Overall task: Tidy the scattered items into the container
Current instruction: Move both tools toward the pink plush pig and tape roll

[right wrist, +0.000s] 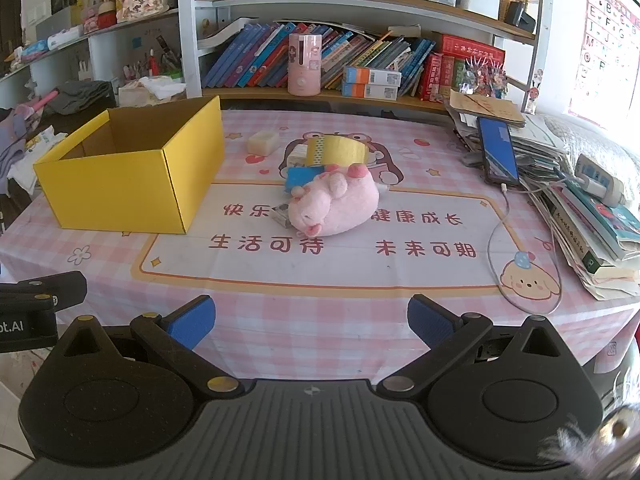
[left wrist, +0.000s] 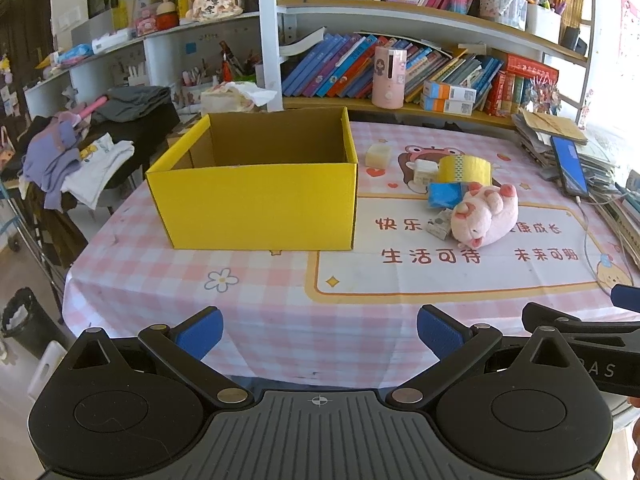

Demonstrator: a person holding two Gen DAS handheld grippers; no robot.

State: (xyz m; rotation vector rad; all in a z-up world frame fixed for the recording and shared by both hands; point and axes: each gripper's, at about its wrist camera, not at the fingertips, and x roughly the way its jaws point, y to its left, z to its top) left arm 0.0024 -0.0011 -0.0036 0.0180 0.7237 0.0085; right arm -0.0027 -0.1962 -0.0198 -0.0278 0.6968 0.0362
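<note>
Still outside yellow box [left wrist: 256, 204]: pink plush [left wrist: 486, 216].

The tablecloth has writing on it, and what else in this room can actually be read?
"快乐", "健康成长", "生活可待 未来可期": red print on the tablecloth, partly hidden by the pink plush pig.
"A B C", "E F": alphabet poster on the wall.
"ot.AI": left gripper's body.
"BAS": right gripper's body.
Book spines and box labels: too small to read.

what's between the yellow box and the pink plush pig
Only bare tablecloth lies between the yellow box and the pink plush pig, apart from a small grey packet tucked against the pig; the right wrist view shows it.
</note>
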